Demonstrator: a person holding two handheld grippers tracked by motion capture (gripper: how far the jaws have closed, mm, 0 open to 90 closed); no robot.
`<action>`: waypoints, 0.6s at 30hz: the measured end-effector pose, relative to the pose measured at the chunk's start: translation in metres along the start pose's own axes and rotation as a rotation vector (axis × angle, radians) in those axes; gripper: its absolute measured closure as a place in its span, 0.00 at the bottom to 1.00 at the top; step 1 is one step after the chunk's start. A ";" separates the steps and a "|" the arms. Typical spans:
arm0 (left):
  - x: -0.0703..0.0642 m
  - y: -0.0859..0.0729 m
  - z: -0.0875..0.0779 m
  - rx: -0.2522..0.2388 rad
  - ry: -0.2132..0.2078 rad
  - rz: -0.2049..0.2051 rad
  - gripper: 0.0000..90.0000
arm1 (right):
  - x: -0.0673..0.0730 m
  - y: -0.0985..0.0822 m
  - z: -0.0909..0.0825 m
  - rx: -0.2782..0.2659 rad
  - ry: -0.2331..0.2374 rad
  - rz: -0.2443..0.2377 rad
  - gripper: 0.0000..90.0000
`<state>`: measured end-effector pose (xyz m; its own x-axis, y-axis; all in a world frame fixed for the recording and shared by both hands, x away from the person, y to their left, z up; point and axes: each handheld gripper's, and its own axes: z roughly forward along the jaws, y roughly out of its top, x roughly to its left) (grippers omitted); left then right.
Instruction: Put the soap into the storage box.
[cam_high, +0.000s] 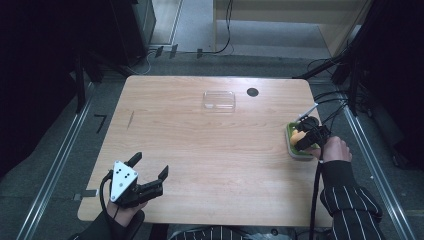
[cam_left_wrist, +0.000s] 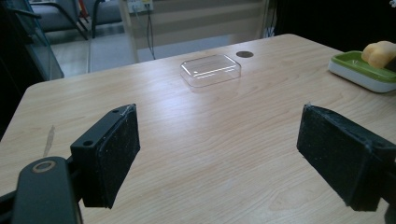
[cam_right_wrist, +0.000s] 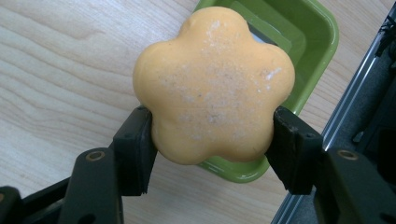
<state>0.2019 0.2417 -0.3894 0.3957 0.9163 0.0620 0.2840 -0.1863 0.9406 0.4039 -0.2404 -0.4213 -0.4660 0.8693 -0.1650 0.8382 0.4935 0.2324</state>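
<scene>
An orange flower-shaped soap (cam_right_wrist: 212, 88) sits clamped between the black jaws of my right gripper (cam_right_wrist: 212, 149), held above a green dish (cam_right_wrist: 299, 42). From above, the soap (cam_high: 296, 136) and right gripper (cam_high: 311, 134) hover over the green dish (cam_high: 290, 148) at the table's right edge. My left gripper (cam_high: 150, 167) rests near the front left of the table, jaws wide apart and empty. In the left gripper view its pads (cam_left_wrist: 112, 154) frame bare wood, with the dish (cam_left_wrist: 359, 72) and soap (cam_left_wrist: 379, 52) far right.
A clear plastic lid or tray (cam_high: 219, 100) lies toward the far middle of the wooden table (cam_high: 210, 150), with a dark round hole (cam_high: 252, 92) beside it. Cables trail off the right edge. A metal rail runs along the floor at right.
</scene>
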 end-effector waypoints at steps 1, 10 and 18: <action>0.000 0.000 0.000 -0.001 -0.001 0.000 0.15 | -0.001 0.001 0.001 0.003 -0.002 -0.002 0.45; 0.000 0.000 0.000 -0.001 -0.003 0.002 0.15 | -0.011 0.008 0.005 0.015 0.002 0.024 0.45; 0.000 0.000 0.001 -0.001 -0.005 0.002 0.15 | -0.018 0.013 0.007 0.023 0.008 0.043 0.45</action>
<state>0.2028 0.2408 -0.3897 0.4002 0.9143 0.0619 0.2826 -0.1874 0.9408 0.4253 -0.2502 -0.4224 -0.4316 0.8899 -0.1474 0.8636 0.4549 0.2173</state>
